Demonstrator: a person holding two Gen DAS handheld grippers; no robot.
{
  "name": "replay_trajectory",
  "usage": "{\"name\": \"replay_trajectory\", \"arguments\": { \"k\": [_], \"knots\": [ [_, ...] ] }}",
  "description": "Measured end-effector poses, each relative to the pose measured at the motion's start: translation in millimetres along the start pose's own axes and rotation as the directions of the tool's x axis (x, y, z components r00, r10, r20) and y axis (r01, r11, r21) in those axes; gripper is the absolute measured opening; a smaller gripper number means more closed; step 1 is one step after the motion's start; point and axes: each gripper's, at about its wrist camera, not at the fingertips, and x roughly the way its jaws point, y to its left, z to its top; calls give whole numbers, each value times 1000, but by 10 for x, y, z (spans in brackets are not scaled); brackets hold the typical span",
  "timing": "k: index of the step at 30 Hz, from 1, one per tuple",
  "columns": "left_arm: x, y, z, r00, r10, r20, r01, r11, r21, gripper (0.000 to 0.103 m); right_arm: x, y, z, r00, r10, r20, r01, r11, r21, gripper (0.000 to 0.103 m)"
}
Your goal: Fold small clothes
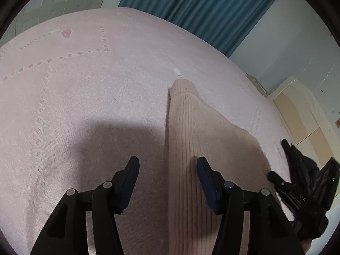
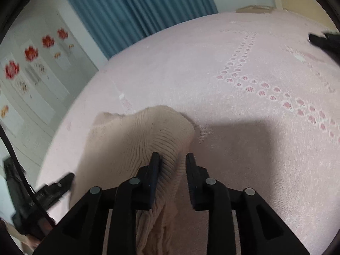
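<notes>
- Left wrist view, lower right of the frame: pale letters "DA" stand on the black body of the other gripper (image 1: 302, 197); the characters that follow are cut off by dark cloth and the frame's edge and cannot be read.
- Right wrist view, lower left of the frame: faint pale marks stand on the black body of the other gripper (image 2: 45, 197), too blurred to read.
- Right wrist view, left of the frame: wall panels (image 2: 31, 72) carry red flower prints with small dark marks beneath them, too small and blurred to tell whether they are writing.
</notes>
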Motion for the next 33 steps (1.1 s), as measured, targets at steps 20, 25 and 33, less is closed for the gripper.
{"name": "replay_trajectory", "arguments": {
  "k": [20, 25, 33],
  "knots": [
    [-70, -30, -65, 1000, 12, -9, -12, 1000, 27, 56, -159, 26, -160, 1000, -5, -31, 2, 997, -82, 28],
    [-152, -43, -135, 1000, -7, -12, 7, 1000, 29, 56, -293, 27, -263, 999, 24, -28, -26, 997, -74, 28],
    [-324, -204, -407, 997, 71, 36, -76, 983, 168, 58, -360, 131, -500, 998, 20, -54, -27, 990, -140, 28]
  ]
}}
